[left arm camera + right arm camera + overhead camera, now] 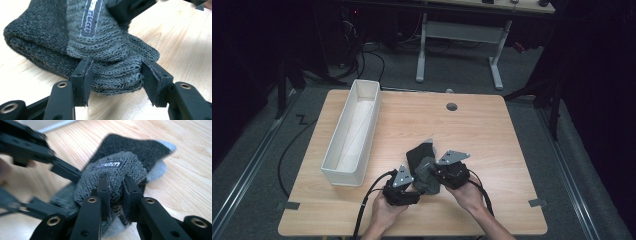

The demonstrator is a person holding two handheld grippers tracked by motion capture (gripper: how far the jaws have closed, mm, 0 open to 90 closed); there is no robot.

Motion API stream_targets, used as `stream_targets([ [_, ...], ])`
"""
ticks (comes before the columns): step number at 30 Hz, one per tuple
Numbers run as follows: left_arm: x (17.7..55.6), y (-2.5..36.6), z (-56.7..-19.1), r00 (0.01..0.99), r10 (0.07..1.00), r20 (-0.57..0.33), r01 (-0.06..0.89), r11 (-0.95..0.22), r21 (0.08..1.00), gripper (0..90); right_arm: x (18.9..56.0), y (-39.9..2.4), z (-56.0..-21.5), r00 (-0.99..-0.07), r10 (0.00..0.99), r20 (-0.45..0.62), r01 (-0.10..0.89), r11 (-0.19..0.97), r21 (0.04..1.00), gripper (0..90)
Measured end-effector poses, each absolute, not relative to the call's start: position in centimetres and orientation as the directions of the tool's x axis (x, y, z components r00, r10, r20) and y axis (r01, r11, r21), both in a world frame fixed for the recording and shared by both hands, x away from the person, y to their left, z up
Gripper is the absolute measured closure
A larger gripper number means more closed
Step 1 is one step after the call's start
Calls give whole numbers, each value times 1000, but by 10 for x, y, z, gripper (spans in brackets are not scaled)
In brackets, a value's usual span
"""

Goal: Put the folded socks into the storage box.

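A dim room, a light wooden table [492, 130]. Near its front edge lies a soft, limp grey knit sock [107, 50]. Your right gripper [116, 192] pinches its ribbed cuff; your left gripper [115, 75] straddles the fold, jaws parted. It looks light; bunched ribbing should hold best.
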State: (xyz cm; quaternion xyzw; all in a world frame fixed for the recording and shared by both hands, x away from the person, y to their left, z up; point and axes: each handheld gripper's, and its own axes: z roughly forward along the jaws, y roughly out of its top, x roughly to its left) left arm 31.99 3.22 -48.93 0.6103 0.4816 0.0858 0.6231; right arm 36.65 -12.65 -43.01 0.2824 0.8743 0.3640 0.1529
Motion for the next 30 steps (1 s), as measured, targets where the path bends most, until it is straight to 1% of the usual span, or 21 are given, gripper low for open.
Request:
stream_targets([
  [6, 321, 32, -490, 512, 701, -497, 488, 239, 840, 444, 354, -125, -417, -807, 590, -35, 386, 572, 724, 780],
  [9, 322, 33, -490, 505, 704, -500, 488, 245, 837, 420, 353, -123, -433, -795, 605, -51, 407, 593, 695, 767],
  [12, 318, 38, -488, 509, 698, -504, 470, 265, 842, 347, 354, -129, -448, -777, 627, -55, 414, 575, 705, 730],
  [14, 316, 43, -484, 499, 698, -514, 451, 298, 842, 318, 352, -132, -451, -773, 632, -56, 408, 562, 719, 701],
  [19, 321, 51, -469, 460, 712, -531, 408, 362, 838, 295, 350, -133, -451, -772, 633, -63, 392, 552, 736, 620],
  [23, 335, 52, -463, 409, 730, -547, 409, 390, 825, 300, 348, -138, -447, -769, 637, -55, 391, 536, 748, 542],
  [26, 346, 54, -460, 377, 737, -560, 419, 403, 813, 299, 344, -142, -440, -769, 637, -57, 374, 520, 768, 531],
  [30, 361, 54, -457, 341, 754, -561, 421, 411, 808, 296, 345, -146, -425, -769, 638, -41, 352, 475, 806, 566],
])
